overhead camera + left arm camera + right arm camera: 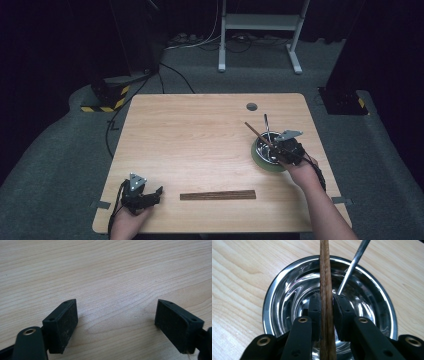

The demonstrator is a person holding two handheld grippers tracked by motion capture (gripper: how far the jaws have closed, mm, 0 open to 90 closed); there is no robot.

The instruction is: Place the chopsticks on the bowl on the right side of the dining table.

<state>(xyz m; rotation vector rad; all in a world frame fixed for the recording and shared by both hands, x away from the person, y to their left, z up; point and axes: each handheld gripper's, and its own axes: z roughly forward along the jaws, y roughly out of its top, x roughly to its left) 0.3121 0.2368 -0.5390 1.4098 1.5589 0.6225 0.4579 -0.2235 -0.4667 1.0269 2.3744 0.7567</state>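
at the right of the high view, the right gripper (283,150) hangs over a steel bowl (261,146), its jaws clamped on a wooden stick (325,277) that runs up the centre of the right gripper view. a thin metal rod (352,267) leans in the bowl, upper right. lower left, the left gripper (150,196) rests on the table (200,135), jaws wide apart and empty. a wooden strip (218,195) lies at bottom centre.
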